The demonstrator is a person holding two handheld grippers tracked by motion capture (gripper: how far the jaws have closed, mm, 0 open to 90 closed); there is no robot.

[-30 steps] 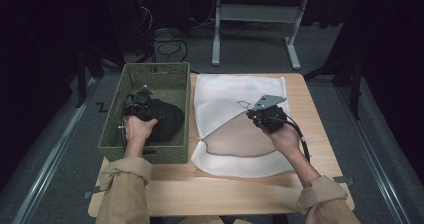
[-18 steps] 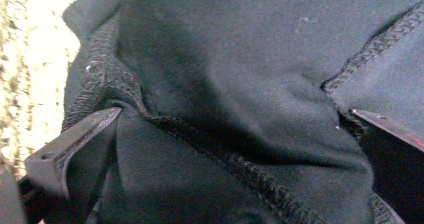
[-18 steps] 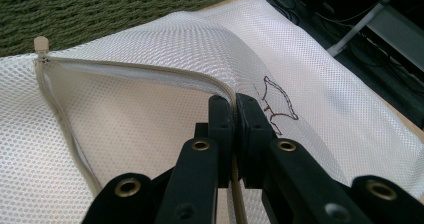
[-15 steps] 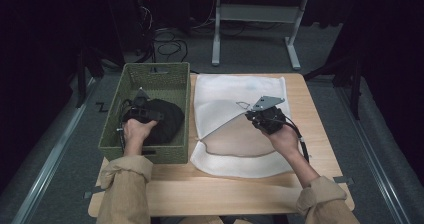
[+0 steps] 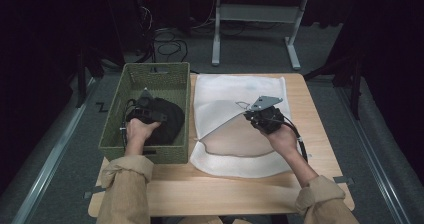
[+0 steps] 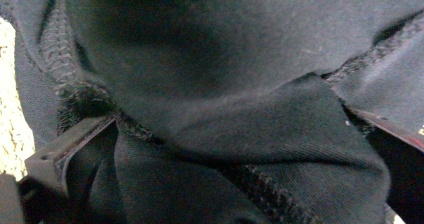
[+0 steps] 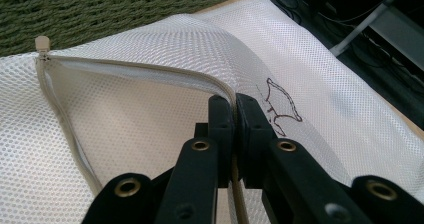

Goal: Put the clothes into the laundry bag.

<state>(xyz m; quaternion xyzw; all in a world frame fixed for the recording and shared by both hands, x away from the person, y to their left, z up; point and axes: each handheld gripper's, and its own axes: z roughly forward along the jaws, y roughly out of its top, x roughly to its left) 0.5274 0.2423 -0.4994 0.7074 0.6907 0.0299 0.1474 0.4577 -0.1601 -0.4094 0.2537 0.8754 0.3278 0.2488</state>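
A dark garment [image 5: 171,125] lies bunched in the green woven basket [image 5: 131,73] on the table's left. My left gripper [image 5: 145,105] is pushed down into it. In the left gripper view the dark garment [image 6: 225,44] fills the gap between the two jaws, which stand far apart; whether the pads squeeze it I cannot tell. A white mesh laundry bag [image 5: 235,89] lies flat to the right of the basket. My right gripper [image 5: 247,115] is shut on the bag's zipper edge [image 7: 150,70] and lifts the upper layer, so the mouth gapes. The zipper pull [image 7: 42,43] sits at the far end.
The wooden table [image 5: 225,189] has bare room along its front edge. The basket's right wall almost touches the bag. Beyond the table's far edge there are a grey desk frame [image 5: 250,14] and cables [image 5: 167,39] on the dark floor.
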